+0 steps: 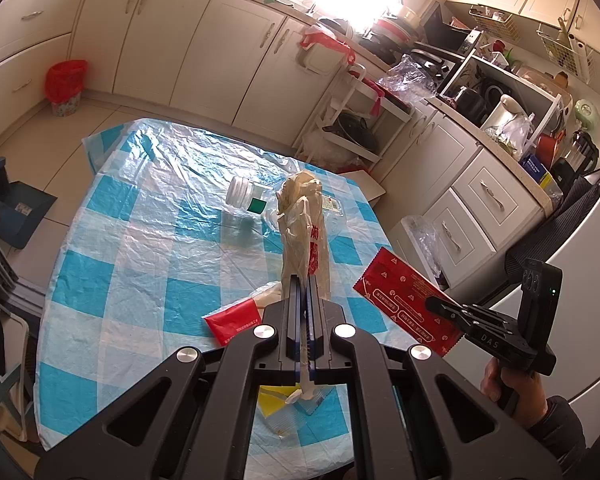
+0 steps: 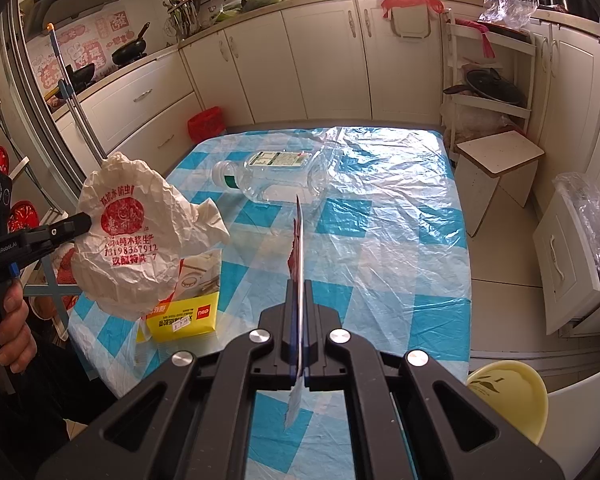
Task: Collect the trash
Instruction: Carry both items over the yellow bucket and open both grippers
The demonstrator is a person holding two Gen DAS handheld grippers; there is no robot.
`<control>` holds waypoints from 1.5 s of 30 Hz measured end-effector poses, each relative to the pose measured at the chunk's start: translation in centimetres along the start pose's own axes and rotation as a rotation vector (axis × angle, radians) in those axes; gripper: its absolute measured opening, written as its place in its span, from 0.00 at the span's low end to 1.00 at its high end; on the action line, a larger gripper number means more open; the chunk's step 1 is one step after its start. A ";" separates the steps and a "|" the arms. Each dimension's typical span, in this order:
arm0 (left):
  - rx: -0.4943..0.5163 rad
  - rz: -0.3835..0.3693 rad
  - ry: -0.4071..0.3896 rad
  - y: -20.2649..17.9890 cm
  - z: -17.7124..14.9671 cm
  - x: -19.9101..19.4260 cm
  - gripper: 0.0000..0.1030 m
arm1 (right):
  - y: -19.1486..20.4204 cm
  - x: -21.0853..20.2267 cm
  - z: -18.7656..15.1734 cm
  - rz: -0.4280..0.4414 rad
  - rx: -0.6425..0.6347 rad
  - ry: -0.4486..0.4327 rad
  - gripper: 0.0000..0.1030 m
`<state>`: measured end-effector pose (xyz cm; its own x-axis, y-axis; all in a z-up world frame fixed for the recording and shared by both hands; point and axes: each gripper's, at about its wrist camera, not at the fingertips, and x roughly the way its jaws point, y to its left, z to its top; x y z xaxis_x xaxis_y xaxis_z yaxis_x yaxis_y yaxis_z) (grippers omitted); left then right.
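Note:
My left gripper [image 1: 303,280] is shut on a crumpled white paper bag [image 1: 302,220] with red print, held above the table; the right wrist view shows the same paper bag [image 2: 129,236] at the left, pinched by the left gripper [image 2: 84,222]. A flat red wrapper [image 1: 404,304] is clamped in my right gripper [image 1: 436,303], seen at the right of the left wrist view. Edge-on, the red wrapper [image 2: 297,240] stands between the shut fingers of the right gripper [image 2: 298,284]. An empty clear plastic bottle [image 2: 271,176] lies on its side on the blue-checked table [image 2: 400,240].
A yellow packet [image 2: 183,314] and a red packet [image 1: 235,320] lie near the table's front edge. A red-lined bin [image 1: 64,84] stands on the floor by the cabinets. A white stool [image 2: 496,168] and a yellow bowl [image 2: 512,396] are to the right. A hand [image 2: 7,332] holds the left gripper's handle.

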<state>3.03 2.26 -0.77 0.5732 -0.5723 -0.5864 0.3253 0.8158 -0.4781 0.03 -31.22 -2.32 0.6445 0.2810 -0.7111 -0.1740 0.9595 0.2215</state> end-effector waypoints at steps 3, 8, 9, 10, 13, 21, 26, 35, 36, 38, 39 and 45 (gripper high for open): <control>0.000 0.000 0.000 0.0 0.0 0.0 0.02 | 0.0 0.0 0.0 0.001 0.001 -0.001 0.03; 0.000 -0.001 -0.002 0.0 0.0 -0.1 0.02 | 0.3 -0.1 -0.2 0.005 -0.003 -0.001 0.03; -0.001 -0.001 -0.002 0.0 0.0 -0.1 0.02 | 0.3 -0.1 -0.3 0.006 -0.005 -0.001 0.03; -0.001 -0.002 -0.003 0.0 0.1 -0.1 0.02 | 0.3 -0.1 -0.3 0.007 -0.005 -0.002 0.03; -0.001 -0.007 -0.008 -0.2 0.3 -0.2 0.02 | 0.2 -0.3 -0.3 0.011 -0.003 -0.006 0.03; 0.027 -0.037 -0.010 -1.3 0.1 0.1 0.02 | -0.7 -1.4 -0.2 0.004 0.010 -0.031 0.02; 0.072 -0.075 0.013 -4.0 -0.1 1.3 0.02 | -2.8 -3.3 -0.7 -0.021 0.048 -0.061 0.03; 0.179 -0.196 0.092 -13.4 -2.3 5.4 0.02 | -11.3 -7.8 -4.8 -0.182 0.185 -0.070 0.03; 0.187 -0.211 0.107 -14.6 -2.9 6.2 0.02 | -12.5 -7.9 -5.7 -0.211 0.204 -0.051 0.03; 0.200 -0.236 0.138 -17.0 -4.0 8.0 0.02 | -15.2 -7.1 -7.7 -0.279 0.240 0.018 0.03; 0.205 -0.245 0.154 -18.2 -4.7 8.9 0.02 | -16.6 -6.4 -8.6 -0.295 0.269 0.060 0.02; 0.245 -0.252 0.238 -24.3 -8.0 13.7 0.02 | -22.6 -1.7 -12.2 -0.345 0.468 0.276 0.12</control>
<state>-3.00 -26.05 -2.44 0.2725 -0.7358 -0.6199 0.6184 0.6275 -0.4731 -6.21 -53.18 -14.32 0.3788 0.0118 -0.9254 0.3930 0.9032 0.1723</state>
